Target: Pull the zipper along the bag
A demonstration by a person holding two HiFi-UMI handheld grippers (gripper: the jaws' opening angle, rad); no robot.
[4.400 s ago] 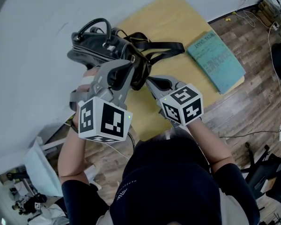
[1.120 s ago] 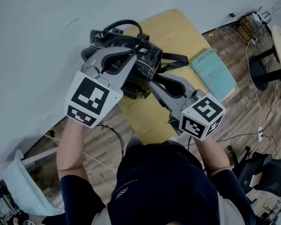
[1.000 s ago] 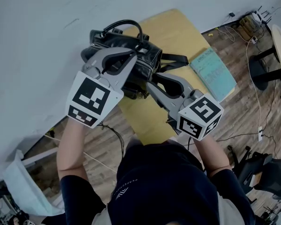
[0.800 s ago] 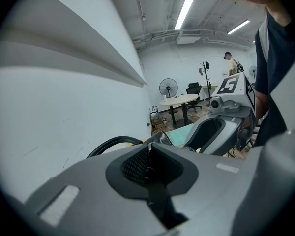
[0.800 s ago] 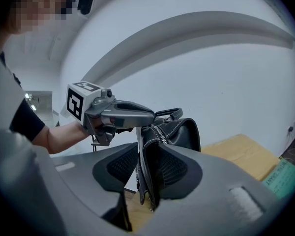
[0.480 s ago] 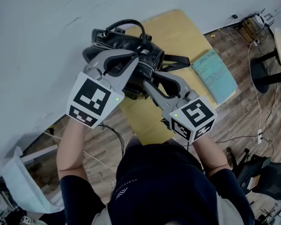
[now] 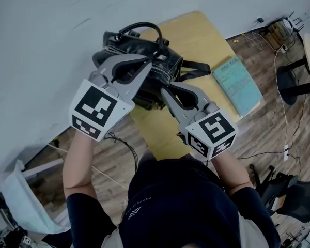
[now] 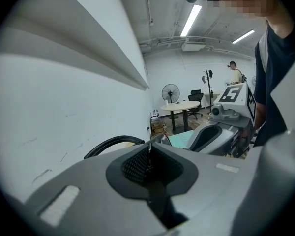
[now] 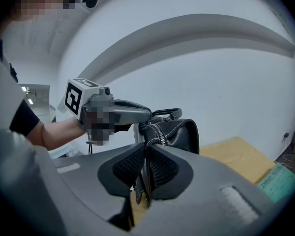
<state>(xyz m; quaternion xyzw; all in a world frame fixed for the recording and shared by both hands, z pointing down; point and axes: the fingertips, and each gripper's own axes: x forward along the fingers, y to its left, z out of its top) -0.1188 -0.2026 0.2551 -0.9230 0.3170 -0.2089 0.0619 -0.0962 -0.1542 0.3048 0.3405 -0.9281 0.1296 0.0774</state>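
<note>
A black bag [image 7: 168, 65] lay on its side on a yellow table [image 7: 196, 35], with its curved handle [image 7: 139, 26] on the side away from the person and its strap [image 7: 196, 66] trailing out to the right. To the right of the bag, near the table's edge, lay a teal book [image 7: 241, 85]. A pale wall [image 7: 41, 35] stood just behind the bag, and the wooden floor [image 7: 279, 118] showed well to the bag's right.

The left gripper [image 7: 149, 62] reached over the top of the bag from the near left. Its jaws were pressed together, and a thin metal zipper pull [image 8: 148, 151] stood pinched between the ribbed pads. In the left gripper view, the handle arched just beyond the jaws.

The right gripper [image 7: 163, 91] came at the bag's near end from the right. Its jaws were closing on that end. The bag's leather edge sat between the pads, and they already pressed on it from both sides. The zipper [image 9: 159, 132] ran up along the bag's top edge just past those pads, toward the left gripper on the far side of the bag.

The two grippers sat close together, one on each side of the bag's near end.
</note>
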